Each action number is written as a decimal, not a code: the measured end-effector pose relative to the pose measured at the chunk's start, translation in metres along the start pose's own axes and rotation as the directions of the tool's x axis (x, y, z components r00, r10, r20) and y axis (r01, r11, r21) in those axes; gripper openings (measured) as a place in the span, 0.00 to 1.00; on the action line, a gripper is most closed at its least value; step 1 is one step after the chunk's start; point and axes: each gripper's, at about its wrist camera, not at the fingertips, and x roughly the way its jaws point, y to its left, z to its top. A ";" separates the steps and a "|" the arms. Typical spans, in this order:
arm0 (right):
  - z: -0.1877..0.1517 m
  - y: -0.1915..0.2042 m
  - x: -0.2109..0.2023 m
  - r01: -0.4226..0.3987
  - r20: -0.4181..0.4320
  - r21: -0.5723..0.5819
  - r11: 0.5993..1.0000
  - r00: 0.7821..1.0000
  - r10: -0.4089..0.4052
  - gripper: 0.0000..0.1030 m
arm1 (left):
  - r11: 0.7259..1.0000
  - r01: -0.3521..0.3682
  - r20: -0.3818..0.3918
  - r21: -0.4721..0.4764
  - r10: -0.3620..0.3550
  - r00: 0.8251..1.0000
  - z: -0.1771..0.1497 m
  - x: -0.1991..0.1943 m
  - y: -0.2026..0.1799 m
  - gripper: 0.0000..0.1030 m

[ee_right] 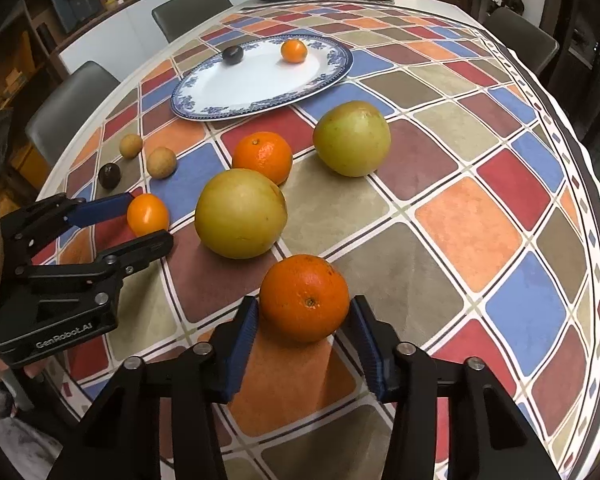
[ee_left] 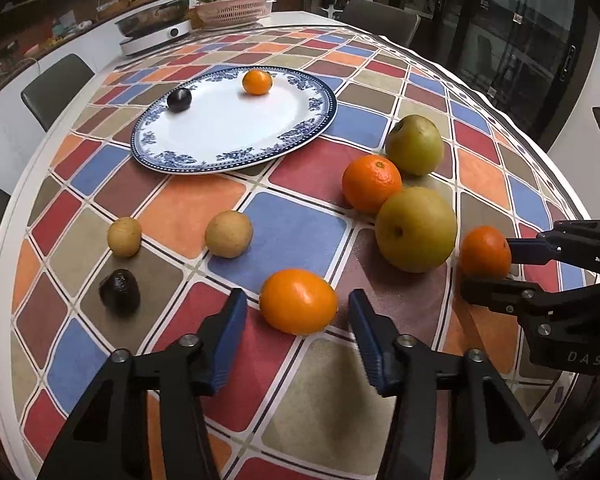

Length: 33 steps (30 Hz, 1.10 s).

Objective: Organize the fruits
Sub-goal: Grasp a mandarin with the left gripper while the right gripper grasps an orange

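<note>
My left gripper (ee_left: 297, 296) is open around a smooth orange (ee_left: 298, 300) lying on the tablecloth, with a narrow gap at each blue pad. My right gripper (ee_right: 305, 302) is shut on a darker orange (ee_right: 305, 298) that rests on the cloth, both pads against its sides. In the left wrist view the right gripper (ee_left: 488, 264) shows at the right edge with that orange (ee_left: 485, 252). A blue-rimmed white plate (ee_left: 236, 162) further back carries a small orange (ee_left: 257, 82) and a dark plum (ee_left: 179, 99).
Two big yellow-green pears (ee_right: 241, 214) (ee_right: 352, 138) and a mandarin (ee_right: 262, 157) sit between the grippers and the plate. Two small tan fruits (ee_left: 228, 234) (ee_left: 124, 237) and a dark fruit (ee_left: 119, 291) lie to the left. A cooker (ee_left: 156, 32), a pink basket (ee_left: 234, 9) and chairs stand behind.
</note>
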 end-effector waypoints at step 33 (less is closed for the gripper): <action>0.002 0.005 -0.040 -0.045 0.137 -0.024 0.999 0.989 0.048 0.41 | 1.000 -0.019 0.140 -0.019 0.021 0.990 0.003 -0.062 -0.010 0.37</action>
